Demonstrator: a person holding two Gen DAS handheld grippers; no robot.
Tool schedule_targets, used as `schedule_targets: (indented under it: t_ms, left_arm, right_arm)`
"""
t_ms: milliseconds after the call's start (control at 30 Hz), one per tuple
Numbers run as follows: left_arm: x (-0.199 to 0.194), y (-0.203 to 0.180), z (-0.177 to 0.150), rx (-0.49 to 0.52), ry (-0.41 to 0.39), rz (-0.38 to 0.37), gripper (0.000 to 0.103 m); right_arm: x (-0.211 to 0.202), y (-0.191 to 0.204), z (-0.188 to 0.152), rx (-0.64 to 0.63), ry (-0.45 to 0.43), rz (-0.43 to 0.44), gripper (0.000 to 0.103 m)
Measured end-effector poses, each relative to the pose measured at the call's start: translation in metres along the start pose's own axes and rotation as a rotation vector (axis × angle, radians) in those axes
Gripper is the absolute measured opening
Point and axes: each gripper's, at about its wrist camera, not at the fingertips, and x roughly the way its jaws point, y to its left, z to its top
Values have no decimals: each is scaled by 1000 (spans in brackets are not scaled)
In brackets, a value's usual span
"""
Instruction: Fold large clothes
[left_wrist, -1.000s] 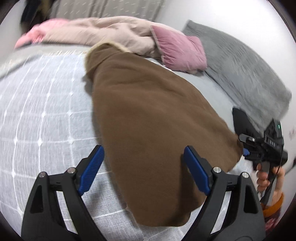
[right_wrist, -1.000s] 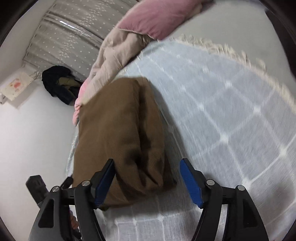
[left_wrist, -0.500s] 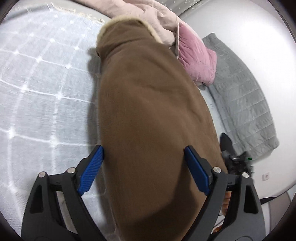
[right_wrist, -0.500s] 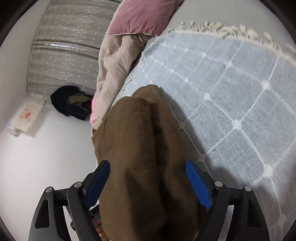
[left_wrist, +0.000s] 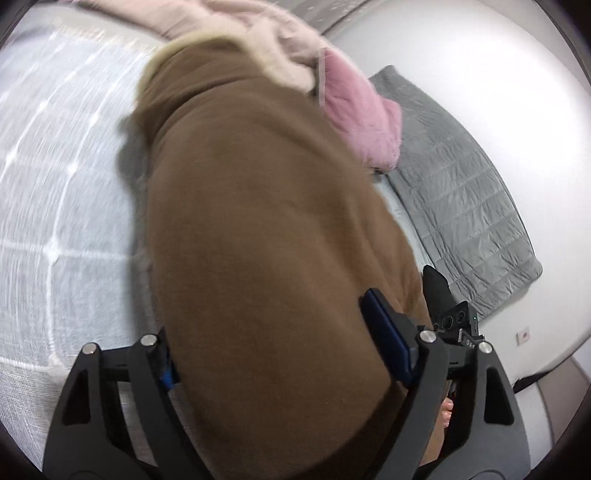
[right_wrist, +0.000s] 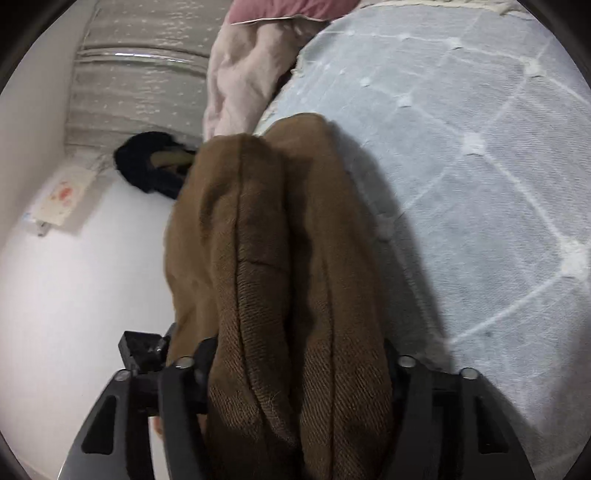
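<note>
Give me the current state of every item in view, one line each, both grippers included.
Brown fleece garment: folded into a thick bundle on the bed, near end between both grippers.
Left gripper: jaws closing around the garment's end.
Right gripper: jaws closing, fabric bunched tightly between them.
Pale blue checked bedspread: spread flat under the garment.
Pink cushion: lying against crumpled beige bedding.

Both grippers moved in — jaws now closing around the brown garment (right_wrist: 280, 258).

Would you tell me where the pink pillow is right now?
In the left wrist view the pink pillow lies at upper right, between the brown garment and the grey quilt, under the pale beige clothing.
</note>
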Motion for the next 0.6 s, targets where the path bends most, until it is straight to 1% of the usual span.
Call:
schedule_targets:
  t_ms: [33, 100, 133, 200, 233, 300, 333, 367, 400, 433, 467, 500, 533, 567, 600]
  left_arm:
    - [0, -8, 3, 12, -7, -4, 82]
    - [-1, -37, 11, 64, -23, -22, 81]
    - [0, -56, 15, 110, -29, -36, 80]
    - [4, -84, 23, 182, -30, -60, 80]
    - [7, -98, 27, 216, -30, -83, 80]
    - [17, -109, 37, 244, -21, -132, 80]
    - [29, -114, 44, 245, 5, -152, 80]
    - [39, -111, 47, 243, 35, -147, 81]
    - [55, -108, 51, 235, 77, -123, 82]
    - [79, -101, 52, 215, 139, -82, 82]
    - [94, -95, 49, 198, 182, -47, 82]
    - [112, -88, 43, 179, 222, 34, 82]
    - [120, -86, 38, 185, 216, 123, 82]
    - [120, -87, 34, 204, 185, 159, 82]
    - [114, -89, 32, 209, 158, 144, 82]
  right_arm:
    - [-9, 5, 0, -16, -34, 86, 47]
    - [-24, 19, 1, -56, -84, 157, 46]
    - [-29, 28, 0, -84, -100, 163, 46]
    - [-46, 53, -2, -171, -149, 136, 46]
    - [-55, 61, -2, -194, -172, 124, 46]
    - [-86, 78, -4, -237, -258, 93, 46]
    - [-97, 82, -4, -245, -291, 72, 46]
    - [-112, 85, -5, -246, -337, 26, 46]
    - [-125, 84, -5, -226, -379, -37, 49]
    - [-131, 81, -6, -200, -396, -84, 50]
    - [-139, 72, -6, -148, -412, -166, 55]
    - [-142, 58, -5, -85, -412, -269, 61]
    - [-141, 44, -4, -35, -406, -367, 62]
    - [-140, 33, -4, -1, -397, -451, 62]
    - [-137, 22, -4, 34, -377, -560, 62]
